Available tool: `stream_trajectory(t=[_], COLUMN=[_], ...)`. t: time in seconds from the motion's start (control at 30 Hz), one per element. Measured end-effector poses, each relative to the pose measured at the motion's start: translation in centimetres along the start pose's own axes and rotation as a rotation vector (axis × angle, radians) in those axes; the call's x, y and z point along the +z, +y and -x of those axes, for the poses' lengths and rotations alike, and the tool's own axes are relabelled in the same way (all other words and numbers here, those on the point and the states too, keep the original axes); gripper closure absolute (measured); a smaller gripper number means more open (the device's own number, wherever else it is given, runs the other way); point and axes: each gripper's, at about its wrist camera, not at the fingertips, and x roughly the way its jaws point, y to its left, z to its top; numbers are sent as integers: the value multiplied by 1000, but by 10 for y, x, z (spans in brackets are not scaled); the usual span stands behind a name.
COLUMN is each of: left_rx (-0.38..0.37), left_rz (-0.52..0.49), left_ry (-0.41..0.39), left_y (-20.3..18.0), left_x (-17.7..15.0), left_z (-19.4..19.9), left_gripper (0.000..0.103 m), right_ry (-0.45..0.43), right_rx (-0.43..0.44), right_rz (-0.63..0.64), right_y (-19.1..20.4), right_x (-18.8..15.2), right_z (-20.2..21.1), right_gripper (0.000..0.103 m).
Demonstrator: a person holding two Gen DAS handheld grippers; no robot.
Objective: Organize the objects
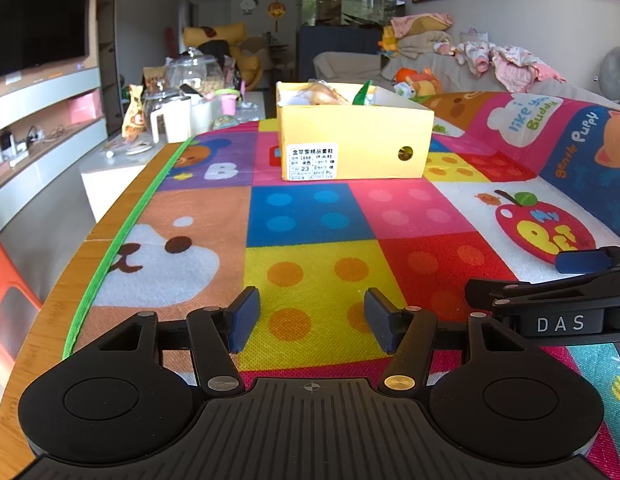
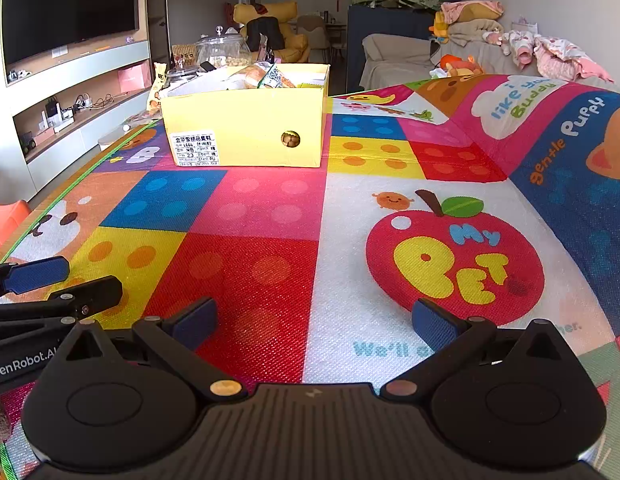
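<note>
Snack packets (image 2: pixel 266 76) sit inside the yellow shoebox (image 2: pixel 246 128). Left gripper (image 1: pixel 310 322) and right gripper (image 2: pixel 313 324) hover with jaws apart and empty, well short of the shoebox, above the colourful play mat (image 2: pixel 349 240) beneath it.

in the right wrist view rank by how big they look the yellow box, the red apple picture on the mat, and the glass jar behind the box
1. Red apple picture, though it lies nearest the camera.
2. Yellow box.
3. Glass jar, farthest away and partly hidden behind the box.
</note>
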Motion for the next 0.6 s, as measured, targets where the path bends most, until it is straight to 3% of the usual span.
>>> stream_trajectory(t=[0.6], left_rx=[-15], left_rz=[22], left_ry=[-1], left_y=[4], left_x=[0], left_z=[0], left_gripper=[40], right_ry=[0], right_rx=[1], right_rz=[-1], right_y=[0], right_x=[0], right_z=[0], right_gripper=[0])
